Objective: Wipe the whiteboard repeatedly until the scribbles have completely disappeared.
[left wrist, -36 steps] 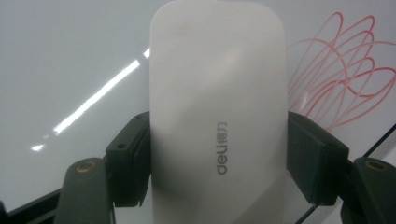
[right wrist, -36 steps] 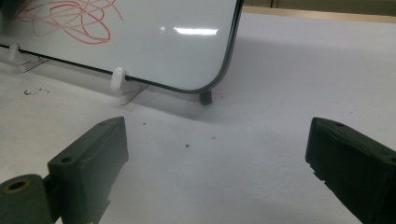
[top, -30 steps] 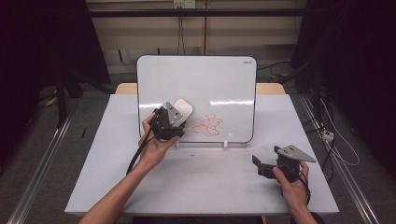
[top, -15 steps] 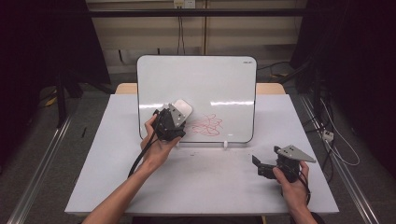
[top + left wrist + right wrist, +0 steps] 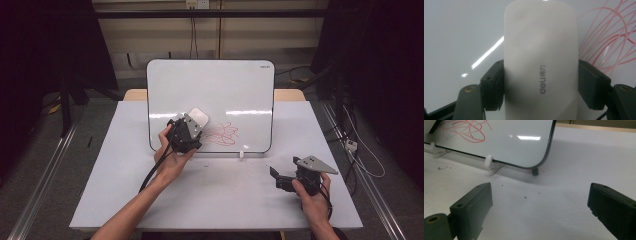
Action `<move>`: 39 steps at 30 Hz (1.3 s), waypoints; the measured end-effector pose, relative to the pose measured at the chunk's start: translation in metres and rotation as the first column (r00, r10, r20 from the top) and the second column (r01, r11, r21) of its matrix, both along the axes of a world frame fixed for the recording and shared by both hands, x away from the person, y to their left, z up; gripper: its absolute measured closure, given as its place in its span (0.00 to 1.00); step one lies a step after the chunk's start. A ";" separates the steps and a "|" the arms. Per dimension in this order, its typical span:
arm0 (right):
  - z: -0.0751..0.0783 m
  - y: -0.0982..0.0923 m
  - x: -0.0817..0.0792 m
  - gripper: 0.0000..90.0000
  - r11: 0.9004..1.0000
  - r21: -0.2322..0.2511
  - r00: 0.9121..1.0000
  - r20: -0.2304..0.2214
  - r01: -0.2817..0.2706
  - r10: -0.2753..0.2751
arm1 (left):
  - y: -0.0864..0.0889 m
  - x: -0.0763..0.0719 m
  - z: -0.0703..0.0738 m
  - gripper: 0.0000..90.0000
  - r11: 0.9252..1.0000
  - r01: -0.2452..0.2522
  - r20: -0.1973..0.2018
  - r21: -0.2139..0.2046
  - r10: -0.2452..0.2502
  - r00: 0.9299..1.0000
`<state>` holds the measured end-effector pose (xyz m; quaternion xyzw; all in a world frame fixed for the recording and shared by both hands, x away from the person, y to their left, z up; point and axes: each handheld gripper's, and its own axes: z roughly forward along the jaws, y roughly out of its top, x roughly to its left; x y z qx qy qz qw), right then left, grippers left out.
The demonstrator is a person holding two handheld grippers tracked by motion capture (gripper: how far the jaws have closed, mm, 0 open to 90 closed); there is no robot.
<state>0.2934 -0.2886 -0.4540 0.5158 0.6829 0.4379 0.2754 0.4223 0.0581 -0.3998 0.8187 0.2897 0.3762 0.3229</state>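
A whiteboard [image 5: 215, 90] stands upright at the back of the white table [image 5: 225, 200], with a red scribble [image 5: 223, 134] low on its face. My left gripper [image 5: 192, 125] is shut on a white eraser [image 5: 540, 60], both jaws pressed to its sides. The eraser [image 5: 198, 118] is held against the board just left of the red scribble [image 5: 606, 42]. My right gripper [image 5: 276, 176] rests low over the table at the front right, open with nothing between its jaws. In the right gripper view the scribble [image 5: 465, 128] shows at top left.
The whiteboard's bottom right corner [image 5: 544, 160] rests on small white clips [image 5: 488, 161] and a dark foot [image 5: 535, 171]. Dark specks [image 5: 442, 167] lie on the table in front of it. Cables trail on the floor right of the table [image 5: 360, 150].
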 end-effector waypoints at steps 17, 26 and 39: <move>0.000 0.001 0.000 0.07 1.000 0.000 1.000 0.000 -0.002 0.002 | -0.024 -0.012 -0.012 0.34 0.992 0.084 -0.009 0.100 -0.083 0.996; 0.000 0.000 0.000 0.07 1.000 0.000 1.000 0.001 -0.008 0.008 | -0.023 -0.009 -0.008 0.34 0.991 0.092 -0.026 0.098 -0.090 0.996; 0.000 -0.001 -0.001 0.07 1.000 0.005 1.000 -0.002 -0.005 0.005 | -0.004 0.016 0.019 0.35 0.998 0.054 0.000 0.044 -0.054 0.999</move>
